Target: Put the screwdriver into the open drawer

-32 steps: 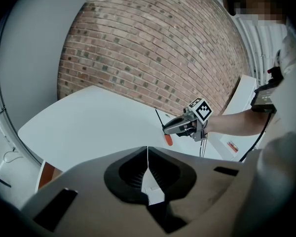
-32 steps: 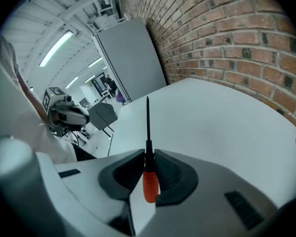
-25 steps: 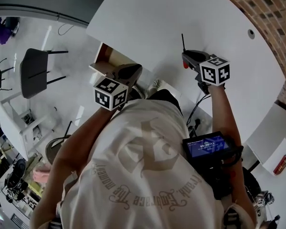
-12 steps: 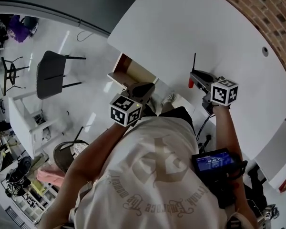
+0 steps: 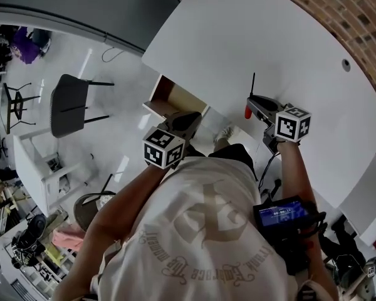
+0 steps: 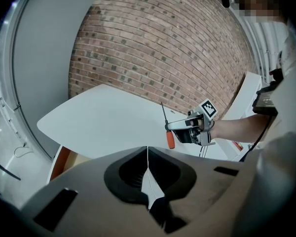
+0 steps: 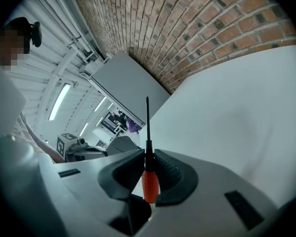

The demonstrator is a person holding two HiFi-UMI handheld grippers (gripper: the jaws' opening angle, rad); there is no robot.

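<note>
Screwdriver (image 7: 150, 184): clamped in the right tongs (image 5: 253, 103), jaws partly closed on the neck where the shaft meets the orange handle. It is carried over the near edge of the table (image 5: 238, 36). In the head view the open drawer (image 5: 165, 93) lies at its 9 o'clock, apart, with bare table top from 12 to 2 o'clock. Its long axis runs 6 to 12 o'clock, tip at 12. Left tongs (image 6: 148, 167): closed, empty, near the drawer.
</note>
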